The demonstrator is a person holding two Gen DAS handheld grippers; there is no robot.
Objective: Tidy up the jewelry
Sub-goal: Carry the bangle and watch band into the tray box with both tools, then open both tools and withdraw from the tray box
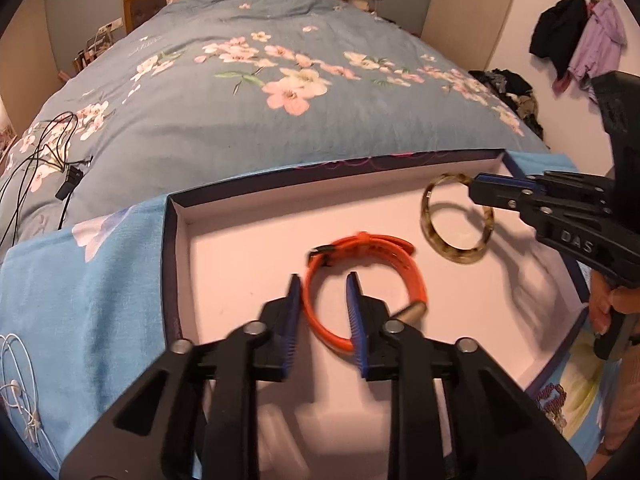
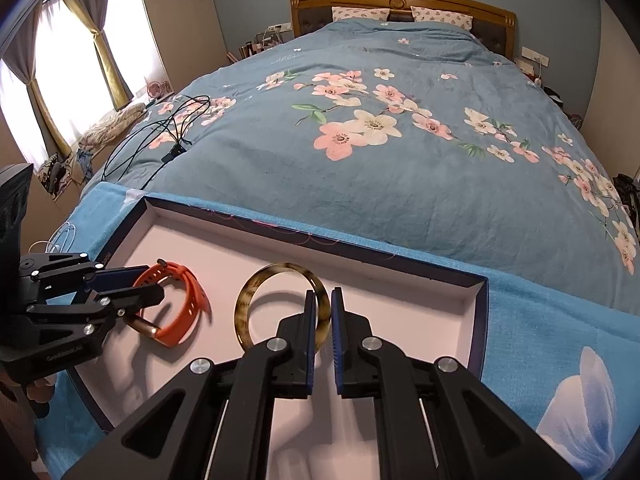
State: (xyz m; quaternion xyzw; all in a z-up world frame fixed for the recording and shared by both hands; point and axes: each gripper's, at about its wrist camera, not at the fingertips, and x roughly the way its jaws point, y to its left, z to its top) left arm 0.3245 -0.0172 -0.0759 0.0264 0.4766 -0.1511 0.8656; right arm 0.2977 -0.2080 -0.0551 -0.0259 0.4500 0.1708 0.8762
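Observation:
An orange watch strap (image 1: 362, 280) with a metal end lies in a shallow white-lined box (image 1: 240, 216). My left gripper (image 1: 324, 292) is open, its jaws straddling the strap's near side. A tortoiseshell bangle (image 1: 456, 220) stands tilted in the box to the right. My right gripper (image 2: 324, 304) is shut on the bangle (image 2: 256, 292), which stands upright above the box floor (image 2: 400, 308). The strap (image 2: 180, 304) and my left gripper (image 2: 148, 284) show at left in the right wrist view. My right gripper (image 1: 476, 190) shows at right in the left wrist view.
The box sits on a light blue cloth (image 1: 88, 280) at the foot of a bed with a floral blue duvet (image 1: 280, 100). Black cables (image 1: 44, 160) lie on the duvet at left. White earphones (image 1: 20, 380) lie on the cloth. Clothes (image 1: 576, 36) hang on the right wall.

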